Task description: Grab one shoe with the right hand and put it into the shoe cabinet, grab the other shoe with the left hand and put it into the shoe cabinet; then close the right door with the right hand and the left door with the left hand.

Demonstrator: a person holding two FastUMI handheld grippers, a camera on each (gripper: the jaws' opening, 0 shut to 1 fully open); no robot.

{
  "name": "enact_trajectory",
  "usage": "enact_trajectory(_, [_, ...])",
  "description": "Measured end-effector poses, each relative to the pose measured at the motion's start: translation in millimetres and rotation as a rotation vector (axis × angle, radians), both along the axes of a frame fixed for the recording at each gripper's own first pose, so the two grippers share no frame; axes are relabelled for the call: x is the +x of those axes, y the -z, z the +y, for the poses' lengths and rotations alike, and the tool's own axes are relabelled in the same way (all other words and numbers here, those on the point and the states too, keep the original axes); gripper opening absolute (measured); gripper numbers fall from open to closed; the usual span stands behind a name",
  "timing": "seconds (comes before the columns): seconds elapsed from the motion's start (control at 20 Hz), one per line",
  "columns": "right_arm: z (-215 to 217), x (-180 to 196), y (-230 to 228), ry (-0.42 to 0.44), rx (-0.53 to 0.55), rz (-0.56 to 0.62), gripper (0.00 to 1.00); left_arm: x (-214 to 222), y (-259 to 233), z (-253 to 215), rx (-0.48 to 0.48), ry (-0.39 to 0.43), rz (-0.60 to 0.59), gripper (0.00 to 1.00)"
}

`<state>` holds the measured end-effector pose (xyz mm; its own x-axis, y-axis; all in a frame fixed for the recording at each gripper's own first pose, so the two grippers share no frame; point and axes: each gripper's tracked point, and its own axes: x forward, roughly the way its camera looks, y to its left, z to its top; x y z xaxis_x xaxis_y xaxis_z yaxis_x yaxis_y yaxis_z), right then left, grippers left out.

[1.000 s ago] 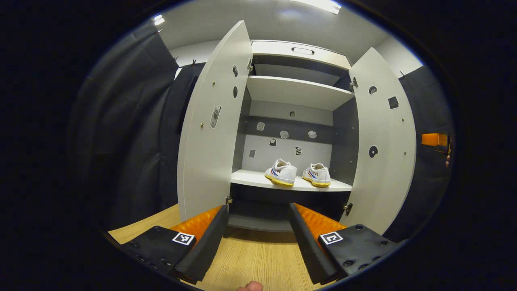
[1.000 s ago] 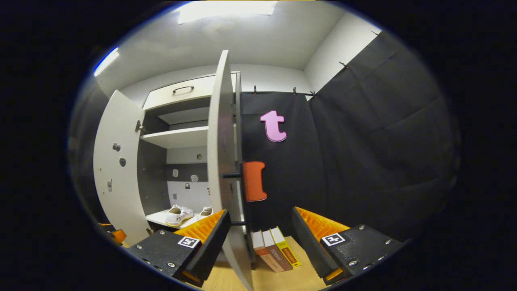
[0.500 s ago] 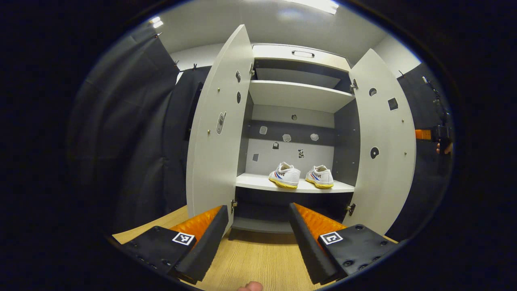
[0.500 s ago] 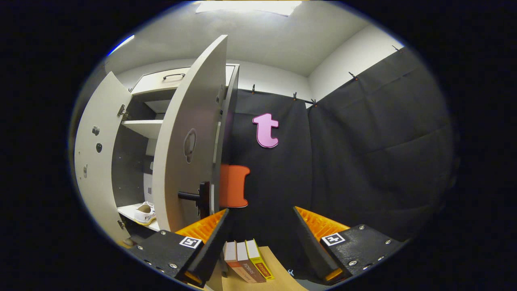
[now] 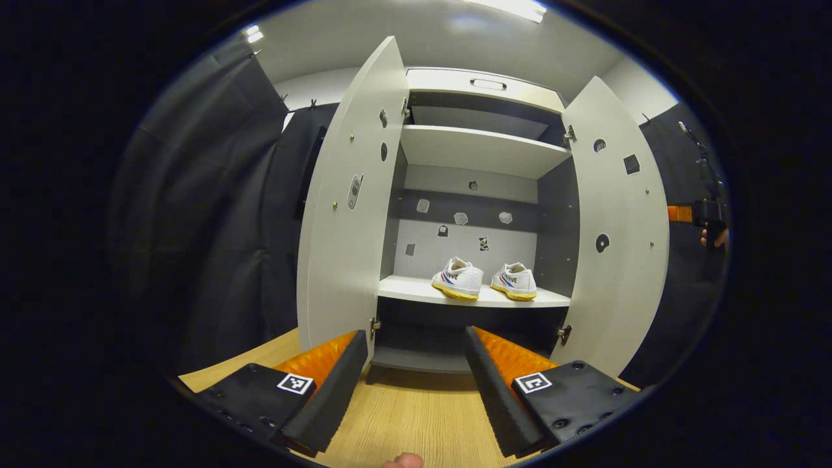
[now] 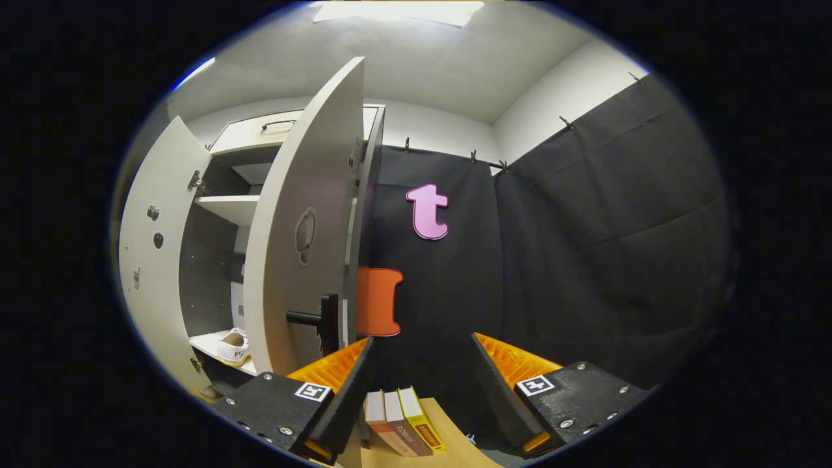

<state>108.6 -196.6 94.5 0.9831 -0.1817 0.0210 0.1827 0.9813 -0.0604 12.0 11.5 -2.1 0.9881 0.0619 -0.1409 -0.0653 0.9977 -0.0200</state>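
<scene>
White canvas shoes [image 5: 484, 281], yellow soles, sit side by side on the shoe cabinet [image 5: 481, 153] shelf, frame centre. Smooth grey doors ajar: left door [image 5: 348, 214], right door [image 6: 299, 240]. Left gripper [image 5: 416, 377] and right gripper [image 6: 421, 383] both spread, empty. Woodgrain floor [image 5: 416, 416] below.

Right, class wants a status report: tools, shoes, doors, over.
Left tool open, empty. Right tool open, beside right door. Both shoes on cabinet shelf. Left door open. Books below right tool.
</scene>
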Motion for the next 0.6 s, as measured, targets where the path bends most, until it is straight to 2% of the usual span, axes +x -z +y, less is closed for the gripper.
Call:
enact_trajectory(0.1, [5.2, -0.7, -0.7, -0.003, -0.007, -0.007, 0.88, 0.3, 1.9, -1.1, 0.002, 0.006, 0.000, 0.97])
enact_trajectory(0.25, [22.1, -2.6, -2.1, -0.021, -0.005, -0.010, 0.88, 1.5, 7.0, -0.3, 0.008, 0.006, 0.006, 0.99])
enact_trajectory(0.3, [28.7, -3.6, -2.0, -0.030, -0.004, -0.009, 0.88, 1.3, 8.3, -1.5, 0.006, 0.008, 0.009, 0.97])
enact_trajectory(0.55, [58.4, -10.8, -8.5, -0.072, -0.023, -0.025, 0.88, 0.2, 9.0, 1.3, -0.005, 0.010, 0.010, 0.97])
enact_trajectory(0.6, [62.4, -11.6, -9.5, -0.073, -0.029, -0.027, 0.88, 0.3, 8.5, 1.8, -0.005, 0.010, 0.012, 0.99])
